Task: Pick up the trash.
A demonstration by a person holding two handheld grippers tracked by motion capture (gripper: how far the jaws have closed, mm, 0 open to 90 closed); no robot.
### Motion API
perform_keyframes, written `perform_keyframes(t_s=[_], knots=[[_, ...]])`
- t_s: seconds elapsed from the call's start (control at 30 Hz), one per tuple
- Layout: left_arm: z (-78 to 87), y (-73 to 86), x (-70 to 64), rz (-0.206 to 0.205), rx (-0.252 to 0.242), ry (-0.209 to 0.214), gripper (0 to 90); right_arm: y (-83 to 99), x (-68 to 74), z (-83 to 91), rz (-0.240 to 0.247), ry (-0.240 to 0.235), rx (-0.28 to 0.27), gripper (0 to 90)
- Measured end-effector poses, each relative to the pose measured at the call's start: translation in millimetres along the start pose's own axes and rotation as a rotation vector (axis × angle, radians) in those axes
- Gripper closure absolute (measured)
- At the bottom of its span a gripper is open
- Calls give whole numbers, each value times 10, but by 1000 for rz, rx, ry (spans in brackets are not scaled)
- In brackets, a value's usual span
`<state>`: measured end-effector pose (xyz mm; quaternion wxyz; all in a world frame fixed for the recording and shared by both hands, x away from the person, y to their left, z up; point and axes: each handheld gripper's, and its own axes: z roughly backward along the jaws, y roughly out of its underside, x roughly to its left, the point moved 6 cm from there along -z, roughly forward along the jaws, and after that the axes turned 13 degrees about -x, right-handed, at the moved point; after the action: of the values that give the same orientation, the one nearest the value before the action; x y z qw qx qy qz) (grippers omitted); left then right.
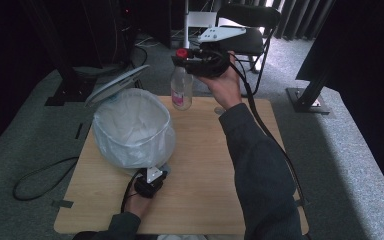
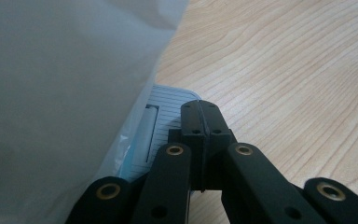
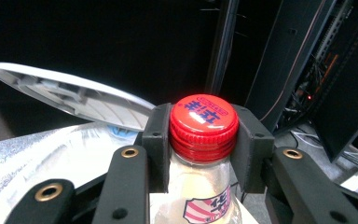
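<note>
Up close, red cap [image 3: 203,123] between jaws

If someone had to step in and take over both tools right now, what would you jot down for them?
Right tool: shut on the red cap of the plastic bottle, which is at the table's far edge.
Left tool: shut, holding nothing, tip pressing on the pedal at the foot of the bag-lined pedal bin.
Bin lid: raised open.
Done: bottle gripped, bin opened.
Left, probably: carry the bottle over the bin and drop it in, then release the pedal.
</note>
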<state>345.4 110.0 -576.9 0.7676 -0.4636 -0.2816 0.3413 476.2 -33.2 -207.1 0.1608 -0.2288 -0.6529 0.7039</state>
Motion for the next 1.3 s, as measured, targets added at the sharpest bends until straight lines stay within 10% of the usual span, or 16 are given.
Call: perform_keyframes(t_s=[1.3], knots=[[2,0,-1,1,1,2,900,-350,677,-414,-2,-187,-47,621]])
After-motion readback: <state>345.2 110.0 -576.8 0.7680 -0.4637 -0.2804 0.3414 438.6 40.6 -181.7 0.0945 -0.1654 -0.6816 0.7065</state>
